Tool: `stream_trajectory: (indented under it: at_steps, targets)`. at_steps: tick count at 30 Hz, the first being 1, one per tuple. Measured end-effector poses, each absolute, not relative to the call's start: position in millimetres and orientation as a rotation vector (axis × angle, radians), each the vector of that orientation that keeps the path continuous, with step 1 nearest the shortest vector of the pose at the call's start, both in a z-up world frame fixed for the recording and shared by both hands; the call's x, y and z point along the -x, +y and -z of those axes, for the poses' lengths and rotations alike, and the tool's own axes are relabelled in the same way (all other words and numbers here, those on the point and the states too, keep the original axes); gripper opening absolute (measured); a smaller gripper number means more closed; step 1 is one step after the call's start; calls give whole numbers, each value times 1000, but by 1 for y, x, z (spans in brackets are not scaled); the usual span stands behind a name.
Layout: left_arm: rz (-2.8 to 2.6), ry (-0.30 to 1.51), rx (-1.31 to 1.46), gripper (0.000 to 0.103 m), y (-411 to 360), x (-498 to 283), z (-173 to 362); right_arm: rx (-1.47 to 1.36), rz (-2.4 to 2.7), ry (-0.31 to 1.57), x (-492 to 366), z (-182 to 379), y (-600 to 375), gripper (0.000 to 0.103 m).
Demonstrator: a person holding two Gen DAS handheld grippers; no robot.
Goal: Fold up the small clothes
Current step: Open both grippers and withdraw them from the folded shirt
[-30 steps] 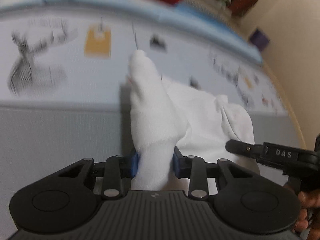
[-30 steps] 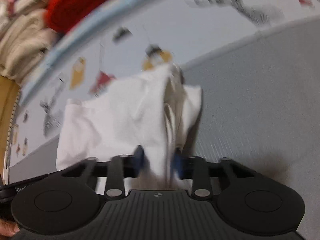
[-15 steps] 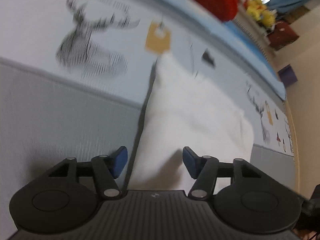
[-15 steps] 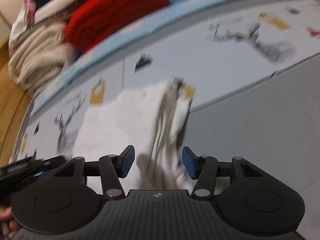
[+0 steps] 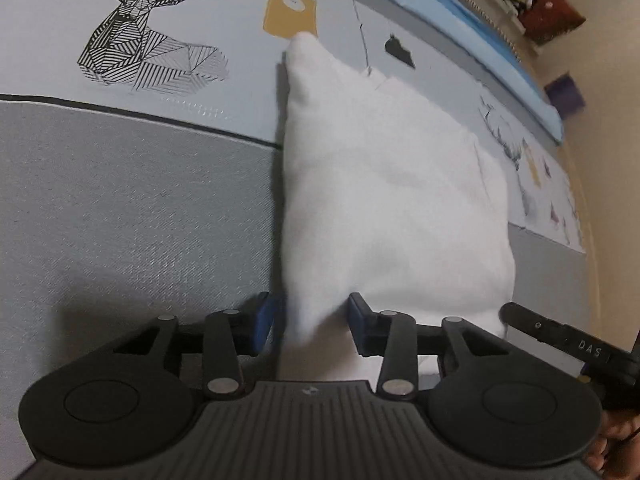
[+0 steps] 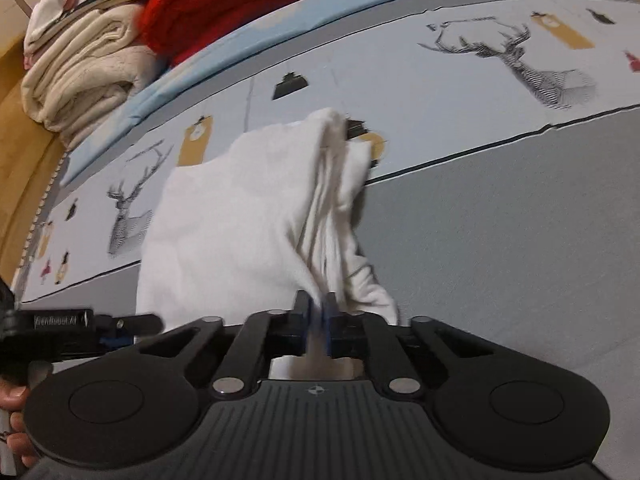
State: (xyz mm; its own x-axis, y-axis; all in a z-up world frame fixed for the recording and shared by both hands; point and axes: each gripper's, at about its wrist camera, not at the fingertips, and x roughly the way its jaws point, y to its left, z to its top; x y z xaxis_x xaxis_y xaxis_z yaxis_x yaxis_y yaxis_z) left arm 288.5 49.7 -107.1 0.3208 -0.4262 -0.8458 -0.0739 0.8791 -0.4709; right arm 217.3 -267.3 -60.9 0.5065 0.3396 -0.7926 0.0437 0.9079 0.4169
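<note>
White garment's near edge sits at both grippers, its length running away across the bed.
Right gripper (image 6: pixel 316 322) clamps the bunched corner of the white garment (image 6: pixel 240 216); left gripper (image 5: pixel 310 320) stands apart, cloth between its jaws, on the bedsheet (image 5: pixel 120 200).

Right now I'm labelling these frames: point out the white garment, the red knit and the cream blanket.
white garment (image 5: pixel 384 200), left wrist view, middle of its flat top face.
red knit (image 6: pixel 240 4), right wrist view, its front bulge.
cream blanket (image 6: pixel 80 72), right wrist view, its folded side.
</note>
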Motion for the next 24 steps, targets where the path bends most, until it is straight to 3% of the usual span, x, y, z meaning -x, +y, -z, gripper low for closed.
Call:
stream_trajectory:
  at_steps: [2,5,7,8,9,10,11,12,17,19,22,24]
  targets:
    - [259,1242,494,44,51,-287,107,-406,-179,1066,-216,65,-269,11]
    - [291,1293,433,44,45,-282,114,-428,-215,1128,-215,72,-269,27]
    - [302,1314,399,42,42,-279,117,-395,-232,1148,-212,72,-266,28]
    - [307,1304,390,35,42,-278,117,-381,-241,1149,-211,71,-265,28]
    - [316,1288,393,13,43,-278,115,-379,-249,1149,-210,71,-265,27]
    - [313,1264,404,12,46,-280,112,-382,-257,1151,-211,71,-265,26]
    - [302,1235,425,11,52,-279,107,-380,-267,1155,-211,71,-263,7]
    - [296,1214,438,11,57,-278,104,-370,-271,1148,-210,70,-262,5]
    - [303,1264,363,13,57,-272,109,-452,-264,1077,-206,59,-280,4]
    - [274,1271,336,28,55,-272,108,-401,-249,1136,-207,67,-275,4]
    - [263,1184,330,29,57,-270,93,-305,-235,1149,-208,66,-267,5]
    - [291,1131,305,29,54,-268,84,-307,-200,1128,-208,63,-270,14]
